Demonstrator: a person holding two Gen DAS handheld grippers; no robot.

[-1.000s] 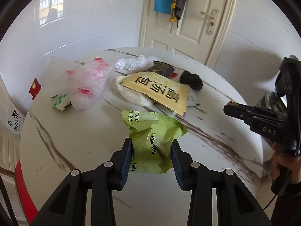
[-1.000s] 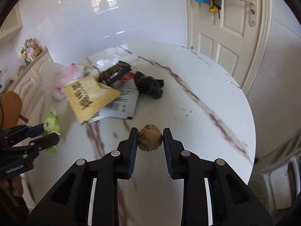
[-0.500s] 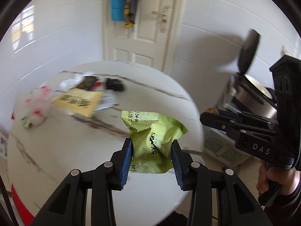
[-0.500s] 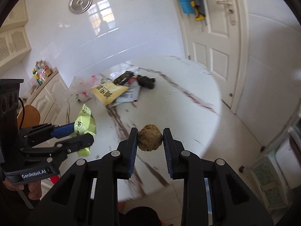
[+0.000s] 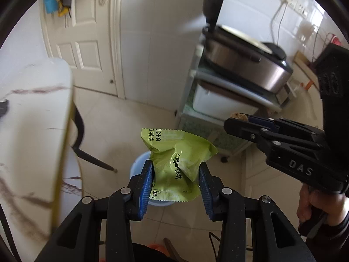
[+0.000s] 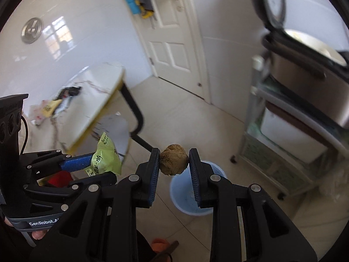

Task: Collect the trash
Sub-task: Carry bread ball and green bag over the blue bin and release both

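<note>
- The left gripper, held level and pointing out over the tiled floor, has its blue-padded jaws clamped on a crumpled lime-green plastic snack wrapper with black printing.
- That wrapper hangs directly above the round pale-blue plastic bucket on the floor, hiding most of it in the left wrist view.
- The right gripper is squeezed shut on a small brown wrinkled lump, held above and just short of the bucket's near rim.
- In the left wrist view the right gripper reaches in beside the wrapper, the person's hand wrapped around its handle.
- Half a second ago both cameras faced the round white marble-patterned table; it now lies well off to the left of the bucket, remaining litter on it, and the bucket has come into view.
- Both grips are unchanged.
</note>
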